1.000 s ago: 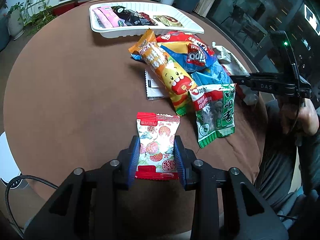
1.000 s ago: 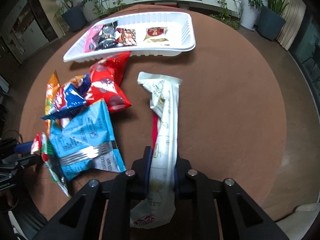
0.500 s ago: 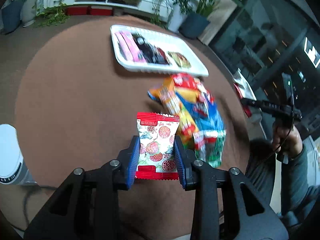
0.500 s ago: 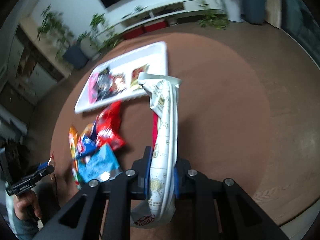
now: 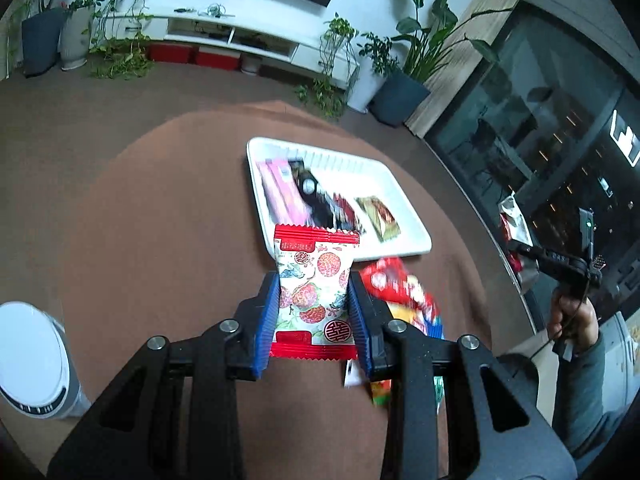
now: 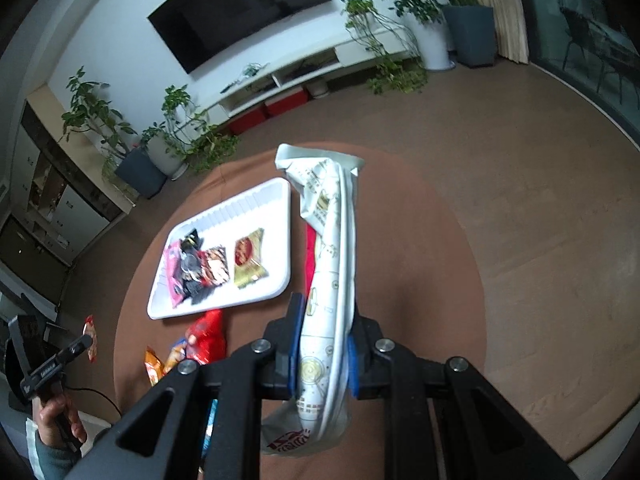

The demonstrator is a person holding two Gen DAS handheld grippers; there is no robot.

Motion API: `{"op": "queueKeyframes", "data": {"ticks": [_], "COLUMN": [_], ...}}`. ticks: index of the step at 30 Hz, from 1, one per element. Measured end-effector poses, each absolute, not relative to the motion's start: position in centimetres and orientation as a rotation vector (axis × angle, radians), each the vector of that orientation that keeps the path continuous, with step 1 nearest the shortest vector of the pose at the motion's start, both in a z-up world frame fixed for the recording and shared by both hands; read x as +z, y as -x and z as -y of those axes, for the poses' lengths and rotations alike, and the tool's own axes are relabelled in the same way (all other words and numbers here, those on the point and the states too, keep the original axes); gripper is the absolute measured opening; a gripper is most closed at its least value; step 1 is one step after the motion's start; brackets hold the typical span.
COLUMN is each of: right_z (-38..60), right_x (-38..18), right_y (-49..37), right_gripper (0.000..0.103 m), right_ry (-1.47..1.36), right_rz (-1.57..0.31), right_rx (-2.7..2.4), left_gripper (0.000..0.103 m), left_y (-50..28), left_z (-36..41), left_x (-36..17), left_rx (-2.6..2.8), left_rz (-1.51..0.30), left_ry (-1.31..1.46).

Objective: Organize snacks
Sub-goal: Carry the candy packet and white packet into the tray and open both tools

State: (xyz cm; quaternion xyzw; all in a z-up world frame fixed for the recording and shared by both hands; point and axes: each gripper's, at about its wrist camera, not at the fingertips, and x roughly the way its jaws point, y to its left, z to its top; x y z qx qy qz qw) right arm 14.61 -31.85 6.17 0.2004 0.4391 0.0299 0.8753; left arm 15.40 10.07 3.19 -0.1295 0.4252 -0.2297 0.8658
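My left gripper (image 5: 314, 322) is shut on a red-and-white floral snack packet (image 5: 314, 292), held high above the round brown table (image 5: 160, 220). My right gripper (image 6: 322, 346) is shut on a long white snack bag (image 6: 330, 256), also held high. A white tray (image 5: 394, 196) at the table's far side holds a pink packet (image 5: 280, 196), dark packets and a gold one (image 5: 378, 216); it also shows in the right wrist view (image 6: 256, 216). A pile of loose snack bags (image 5: 400, 292) lies in front of the tray.
A white cylindrical bin (image 5: 32, 364) stands by the table's left edge. Potted plants (image 5: 404, 80) and a low white TV bench (image 5: 240, 36) line the far wall. The right gripper and hand show at the right of the left wrist view (image 5: 560, 268).
Both grippers have risen well above the table with their packets still held; the table and tray now look smaller and farther below.
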Motion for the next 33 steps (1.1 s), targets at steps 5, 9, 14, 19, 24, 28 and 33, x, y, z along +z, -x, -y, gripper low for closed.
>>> {"op": "queueKeyframes", "data": {"ticks": [5,9,14,19,24,28,33], "right_z": [29.3,26.9,23.2,20.0,19.2,18.7,18.2], "right_x": [8.3,10.3,11.2,9.1,5.7,2.9,-0.2], "right_y": [-16.8,-19.4,-23.6,-27.5,-30.1,-31.8,-33.2], "right_gripper": [0.02,0.02,0.02,0.02,0.02,0.02,0.02], "right_ry": [-0.401,-0.384,-0.353,-0.325,-0.337,-0.323,-0.304], "right_rz": [-0.874,-0.833,-0.822,-0.872,-0.946,-1.01,-1.079], "right_rx": [0.148,0.217,0.289,0.331,0.324,0.295,0.273], "left_gripper": [0.031,0.031,0.031,0.031,0.031,0.031,0.031], "left_y": [-18.7,-21.4,-25.5,-29.0,-31.4,-32.7,-33.9], "left_z": [-9.3,-7.7,-4.8,-1.6,1.1,2.7,5.2], "left_x": [5.3,7.3,8.5,7.3,4.2,1.3,-1.6], "left_rx": [-0.484,-0.506,-0.529,-0.534,-0.522,-0.511,-0.51], "left_rz": [-0.859,-0.842,-0.843,-0.871,-0.922,-0.962,-0.997], "left_ry": [0.257,0.23,0.198,0.164,0.157,0.158,0.113]}}
